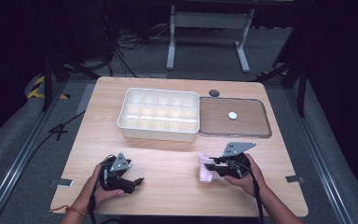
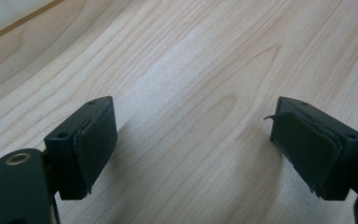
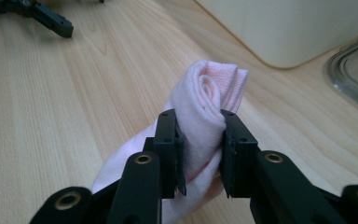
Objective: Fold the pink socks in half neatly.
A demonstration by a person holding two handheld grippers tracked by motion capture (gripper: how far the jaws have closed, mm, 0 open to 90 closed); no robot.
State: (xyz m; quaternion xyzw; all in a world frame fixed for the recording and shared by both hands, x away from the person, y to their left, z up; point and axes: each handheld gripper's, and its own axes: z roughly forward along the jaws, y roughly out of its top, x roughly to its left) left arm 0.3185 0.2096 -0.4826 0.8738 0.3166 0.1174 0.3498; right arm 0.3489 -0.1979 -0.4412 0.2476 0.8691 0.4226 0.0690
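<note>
pink rolled cloth (image 3: 205,116) rests on tabletop (image 1: 168,163) near front edge, clamped in right hand-held gripper (image 3: 201,154). left hand-held gripper (image 2: 193,144) jaws apart, nothing between, well apart from cloth.

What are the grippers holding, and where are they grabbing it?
The right gripper pinches the rolled pale pink cloth around its middle, one jaw on each side. The left gripper is open, holding nothing.

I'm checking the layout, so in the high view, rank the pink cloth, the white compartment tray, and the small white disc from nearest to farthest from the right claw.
1. Pink cloth: pinched in the right claw, near the table's front edge.
2. White compartment tray: farther back, towards the left.
3. Small white disc: on the clear lid right of the tray; roughly as far as the tray, too close to call.
</note>
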